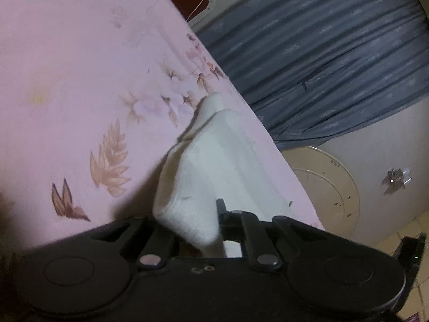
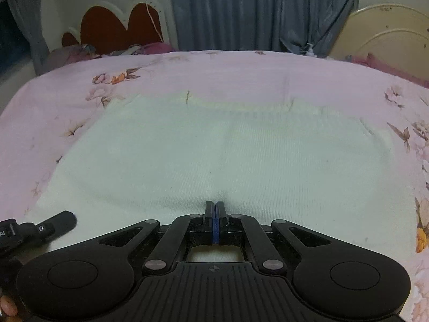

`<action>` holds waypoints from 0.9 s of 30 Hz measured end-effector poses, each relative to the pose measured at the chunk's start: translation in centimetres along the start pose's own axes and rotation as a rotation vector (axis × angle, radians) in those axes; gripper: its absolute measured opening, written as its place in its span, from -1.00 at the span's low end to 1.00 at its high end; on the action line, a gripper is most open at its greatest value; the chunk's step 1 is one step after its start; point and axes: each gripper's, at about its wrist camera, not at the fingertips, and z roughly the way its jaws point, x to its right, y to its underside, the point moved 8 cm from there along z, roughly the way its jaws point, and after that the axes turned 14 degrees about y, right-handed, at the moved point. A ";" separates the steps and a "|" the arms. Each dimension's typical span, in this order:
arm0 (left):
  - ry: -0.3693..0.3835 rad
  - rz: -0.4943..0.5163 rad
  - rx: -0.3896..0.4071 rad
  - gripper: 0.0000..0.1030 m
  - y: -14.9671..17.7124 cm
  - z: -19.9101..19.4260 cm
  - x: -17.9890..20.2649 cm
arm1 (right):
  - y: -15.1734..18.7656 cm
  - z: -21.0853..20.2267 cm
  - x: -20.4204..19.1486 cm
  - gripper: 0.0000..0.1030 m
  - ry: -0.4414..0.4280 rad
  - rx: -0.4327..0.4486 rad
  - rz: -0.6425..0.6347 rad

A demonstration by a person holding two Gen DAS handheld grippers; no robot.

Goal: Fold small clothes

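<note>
White cloth point(image 2: 214, 155), a small ribbed garment, lies spread flat on the bed ahead of our right tool point(image 2: 215, 209). That tool is fully closed, its two fingers pressed together with only their blue pads between them, and its tips sit right at the garment's near edge. We cannot tell whether a fold of fabric is caught there; nothing shows between the fingers.

Our left tool point(image 1: 198, 222) is clamped on a bunched corner of the same white cloth point(image 1: 209, 161). The fabric rises in a peaked ridge from the fingers forward, lifted off the pink flowered sheet point(image 1: 80, 80) that stretches away to the left of this tool. One black finger point(image 1: 221, 209) shows beside the cloth; the other is hidden behind the fabric.

From the right tool, the left tool's black body point(image 2: 40, 228) shows low at the left, at the garment's near left corner. The pink sheet point(image 2: 241, 69) surrounds the garment on all far sides. Beyond it hangs a grey-blue curtain point(image 2: 241, 10), with a red scalloped headboard point(image 2: 115, 26) to the far left and a cream round panel point(image 2: 388, 35) to the far right.
</note>
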 end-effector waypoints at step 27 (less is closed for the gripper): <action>0.151 0.561 -0.519 -0.58 17.5 10.9 22.9 | 0.1 -7.7 25.6 -1.00 -0.184 0.107 0.461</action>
